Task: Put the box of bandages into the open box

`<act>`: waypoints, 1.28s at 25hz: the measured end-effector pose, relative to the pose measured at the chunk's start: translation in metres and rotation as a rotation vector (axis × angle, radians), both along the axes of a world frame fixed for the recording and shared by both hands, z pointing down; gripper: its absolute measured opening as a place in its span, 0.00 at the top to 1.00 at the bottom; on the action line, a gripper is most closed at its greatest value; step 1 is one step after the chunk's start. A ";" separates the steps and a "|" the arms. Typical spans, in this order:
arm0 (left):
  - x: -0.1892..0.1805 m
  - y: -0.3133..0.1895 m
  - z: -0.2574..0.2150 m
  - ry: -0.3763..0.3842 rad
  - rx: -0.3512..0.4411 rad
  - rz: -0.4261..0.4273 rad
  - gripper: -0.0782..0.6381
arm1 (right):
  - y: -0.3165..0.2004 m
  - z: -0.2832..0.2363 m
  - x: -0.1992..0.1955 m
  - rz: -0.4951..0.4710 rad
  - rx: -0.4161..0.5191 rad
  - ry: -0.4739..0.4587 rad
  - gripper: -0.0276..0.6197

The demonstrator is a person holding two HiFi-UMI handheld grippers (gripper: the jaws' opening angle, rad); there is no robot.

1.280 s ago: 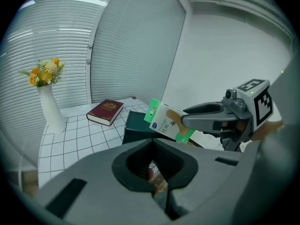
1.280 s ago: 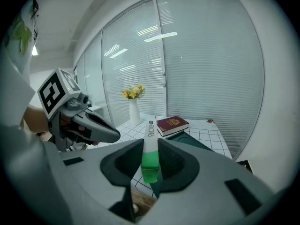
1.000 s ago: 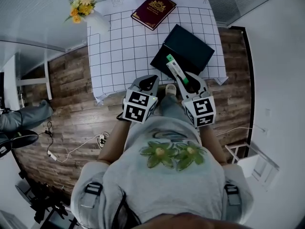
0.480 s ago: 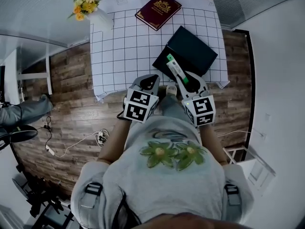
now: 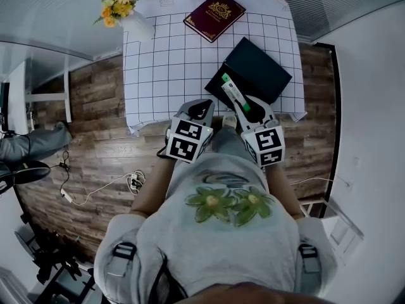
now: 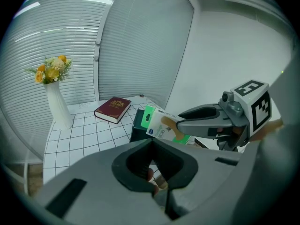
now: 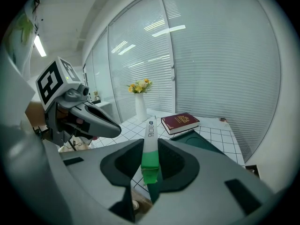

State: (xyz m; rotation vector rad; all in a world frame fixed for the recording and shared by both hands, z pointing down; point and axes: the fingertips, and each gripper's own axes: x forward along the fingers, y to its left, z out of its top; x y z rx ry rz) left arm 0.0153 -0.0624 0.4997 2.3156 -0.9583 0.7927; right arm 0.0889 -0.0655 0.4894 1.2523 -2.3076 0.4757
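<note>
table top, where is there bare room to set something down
The widest bare stretch of the gridded table lies left of the open box, nearer than the vase and the red book. The right near corner is crowded: the open box fills it, and the right tool holds the box of bandages by its near edge.

A dark red book lies on the gridded worktop near its far edge; a white vase of yellow flowers stands far left.
</note>
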 end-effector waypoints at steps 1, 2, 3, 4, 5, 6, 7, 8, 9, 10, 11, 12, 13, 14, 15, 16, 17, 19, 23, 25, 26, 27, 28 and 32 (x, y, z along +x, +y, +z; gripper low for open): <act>-0.001 -0.002 0.000 0.000 0.002 -0.004 0.88 | -0.001 0.000 0.000 -0.002 -0.002 0.000 0.82; -0.002 -0.004 -0.001 -0.001 0.004 -0.009 0.88 | -0.002 0.001 0.000 -0.003 -0.004 -0.001 0.82; -0.003 -0.006 -0.002 -0.002 0.006 -0.017 0.88 | -0.002 0.001 -0.001 -0.005 -0.007 -0.004 0.82; -0.005 -0.009 -0.002 -0.002 0.009 -0.025 0.88 | -0.003 0.001 -0.001 -0.007 -0.010 -0.008 0.82; -0.007 -0.011 -0.003 -0.003 0.012 -0.032 0.88 | -0.004 0.002 -0.001 -0.011 -0.012 -0.010 0.82; -0.008 -0.013 -0.004 -0.005 0.015 -0.037 0.88 | -0.004 0.003 -0.001 -0.016 -0.013 -0.010 0.82; -0.008 -0.015 -0.005 -0.006 0.017 -0.040 0.88 | -0.005 0.004 0.000 -0.021 -0.013 -0.009 0.82; -0.008 -0.017 -0.006 -0.008 0.020 -0.042 0.88 | -0.005 0.004 0.000 -0.026 -0.012 -0.007 0.82; -0.009 -0.018 -0.006 -0.010 0.023 -0.044 0.88 | -0.006 0.004 -0.001 -0.031 -0.013 -0.006 0.82; -0.009 -0.020 -0.007 -0.013 0.026 -0.047 0.88 | -0.006 0.004 -0.001 -0.037 -0.013 -0.005 0.82; -0.010 -0.022 -0.007 -0.014 0.027 -0.051 0.88 | -0.006 0.004 -0.002 -0.043 -0.014 -0.003 0.82; -0.011 -0.023 -0.008 -0.014 0.028 -0.055 0.88 | -0.006 0.004 -0.003 -0.048 -0.015 -0.002 0.82; -0.011 -0.025 -0.008 -0.013 0.029 -0.059 0.88 | -0.007 0.004 -0.003 -0.052 -0.016 0.000 0.82; -0.012 -0.026 -0.009 -0.012 0.030 -0.063 0.88 | -0.007 0.005 -0.004 -0.056 -0.017 0.000 0.82; -0.013 -0.026 -0.009 -0.010 0.030 -0.065 0.88 | -0.007 0.006 -0.004 -0.060 -0.018 0.001 0.82; -0.013 -0.027 -0.009 -0.007 0.028 -0.068 0.88 | -0.007 0.006 -0.004 -0.062 -0.019 0.001 0.82; -0.013 -0.026 -0.009 -0.003 0.025 -0.071 0.88 | -0.007 0.007 -0.005 -0.065 -0.022 0.001 0.82; -0.015 -0.026 -0.009 0.007 0.015 -0.079 0.88 | -0.007 0.009 -0.005 -0.070 -0.027 0.004 0.82; -0.018 -0.025 -0.008 0.011 0.007 -0.091 0.88 | -0.006 0.013 -0.007 -0.076 -0.033 0.007 0.82; -0.019 -0.025 -0.008 0.010 0.005 -0.095 0.88 | -0.007 0.015 -0.007 -0.076 -0.033 0.008 0.82; -0.020 -0.024 -0.007 0.009 0.003 -0.097 0.88 | -0.007 0.016 -0.006 -0.076 -0.034 0.008 0.82; -0.020 -0.024 -0.007 0.008 0.002 -0.098 0.88 | -0.007 0.016 -0.006 -0.075 -0.035 0.007 0.82; -0.021 -0.024 -0.006 0.007 0.001 -0.100 0.88 | -0.007 0.017 -0.006 -0.075 -0.035 0.007 0.82; -0.022 -0.022 -0.005 0.006 -0.002 -0.107 0.88 | -0.008 0.020 -0.007 -0.078 -0.036 0.010 0.82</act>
